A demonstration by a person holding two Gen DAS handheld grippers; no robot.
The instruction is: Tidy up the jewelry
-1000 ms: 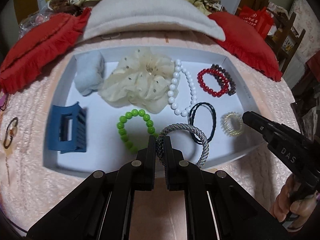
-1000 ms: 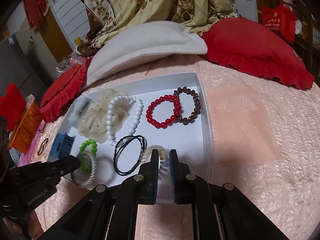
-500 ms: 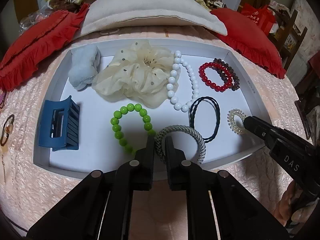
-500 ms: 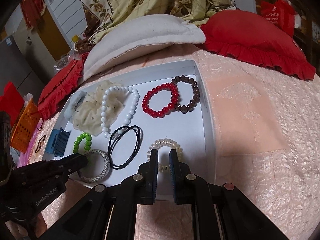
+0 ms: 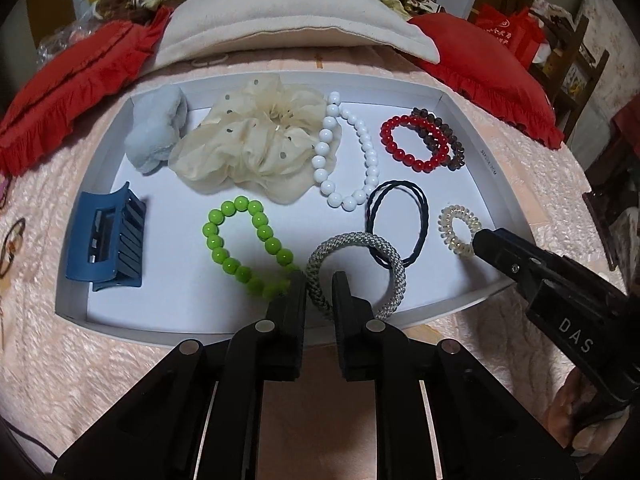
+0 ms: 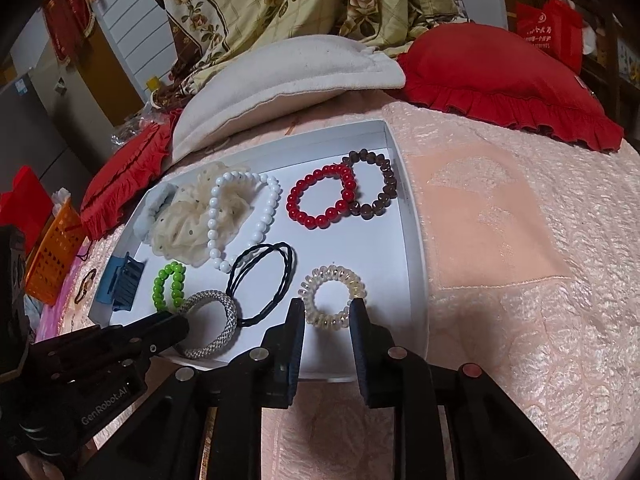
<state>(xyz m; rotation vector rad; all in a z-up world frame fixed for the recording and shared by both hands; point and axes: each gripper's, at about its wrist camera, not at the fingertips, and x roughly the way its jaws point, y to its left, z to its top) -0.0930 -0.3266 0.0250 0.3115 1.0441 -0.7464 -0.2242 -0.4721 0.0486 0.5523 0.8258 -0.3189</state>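
Both grippers opened over the last second: the right gripper (image 6: pixel 326 310) went from pinched on the coil tie (image 6: pixel 331 297) to wide apart, so the tie now lies free on the tray (image 5: pixel 460 120) floor between its fingers. Left gripper (image 5: pixel 320 284) is open only a little, fingers straddling the near rim of the grey band (image 5: pixel 356 272) without pinching it; that looks like a release too.

Tray sits on the pink bedspread (image 6: pixel 520 280), pillows behind. Soft pieces are at the back left: cream scrunchie (image 5: pixel 256 148), blue puff (image 5: pixel 156 136). Blue claw clip (image 5: pixel 106 240) is at the left wall. Bead bracelets lie flat and mostly apart: white (image 5: pixel 346 160), green (image 5: pixel 244 244); red (image 5: pixel 412 144) overlaps brown (image 5: pixel 444 136). Black ties (image 5: pixel 398 224) overlap the band's far edge.

Probably laid out singly to stay untangled; task looks nearly done.
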